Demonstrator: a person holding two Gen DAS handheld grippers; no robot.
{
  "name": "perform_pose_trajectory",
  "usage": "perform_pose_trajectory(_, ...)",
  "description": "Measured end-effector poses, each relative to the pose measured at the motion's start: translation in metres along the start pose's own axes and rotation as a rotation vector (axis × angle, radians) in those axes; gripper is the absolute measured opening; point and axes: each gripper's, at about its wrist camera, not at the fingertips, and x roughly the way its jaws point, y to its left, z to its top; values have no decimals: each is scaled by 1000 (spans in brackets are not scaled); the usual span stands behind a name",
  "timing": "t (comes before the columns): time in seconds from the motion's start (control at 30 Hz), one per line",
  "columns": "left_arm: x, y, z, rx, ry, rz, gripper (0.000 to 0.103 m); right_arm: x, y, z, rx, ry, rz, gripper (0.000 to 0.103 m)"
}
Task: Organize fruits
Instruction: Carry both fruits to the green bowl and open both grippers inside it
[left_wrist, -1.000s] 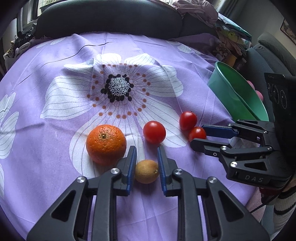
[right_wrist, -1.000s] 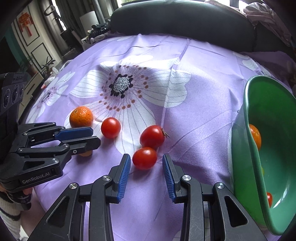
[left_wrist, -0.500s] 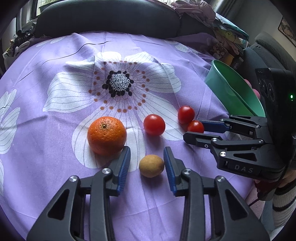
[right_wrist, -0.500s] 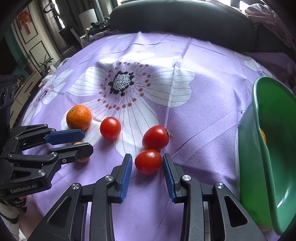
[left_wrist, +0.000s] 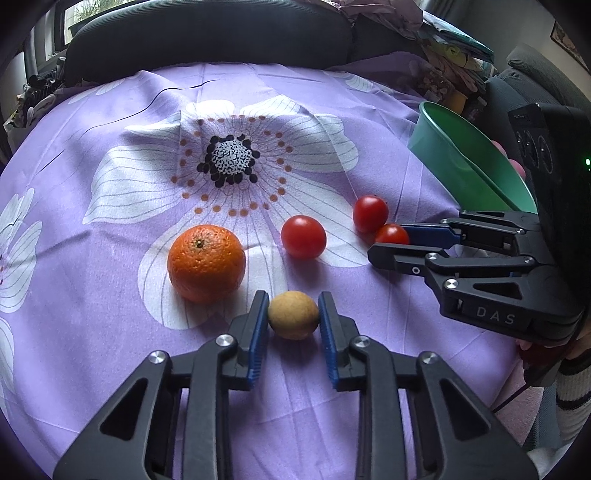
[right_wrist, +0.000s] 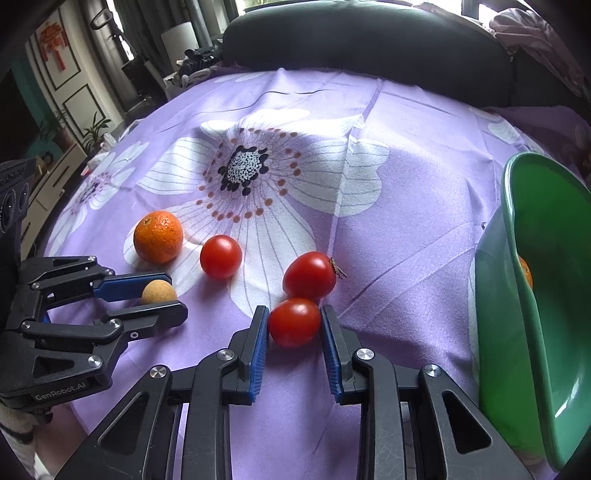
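Observation:
My left gripper (left_wrist: 293, 317) has closed its blue pads on a small tan round fruit (left_wrist: 293, 314) lying on the purple flowered cloth; it shows in the right wrist view too (right_wrist: 159, 291). An orange (left_wrist: 206, 263) sits just left of it. My right gripper (right_wrist: 294, 325) has closed its pads on a small red tomato (right_wrist: 294, 322), which touches a larger tomato (right_wrist: 309, 275) behind it. A third tomato (right_wrist: 221, 256) lies between them and the orange. A green bowl (right_wrist: 535, 295) stands at the right, tilted, with an orange fruit inside.
The purple cloth (left_wrist: 110, 129) covers a round table with a dark chair back (left_wrist: 207, 33) behind it. Piled fabric and clutter lie at the far right. The table's near edge drops off just below both grippers.
Both grippers have narrowed from open around their fruits to pads touching them: the left on the tan fruit, the right on the small tomato. The fruits rest on the cloth.

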Motion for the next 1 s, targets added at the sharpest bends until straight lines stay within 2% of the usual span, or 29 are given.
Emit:
perform_pose_trajectory(0.37,-9,-4,4,-4,-33,-47,27,-24,-3,-9,40,-59,22,29)
perform_pose_trajectory(0.63,-17,-15,6,12,-56,-49,27,-53,-3,-19,62,-104,15,29)
perform_pose_trajectory(1.0,-40,-42,20,48,-109,-35,27,-94,-3,-27,69,-210,29,29)
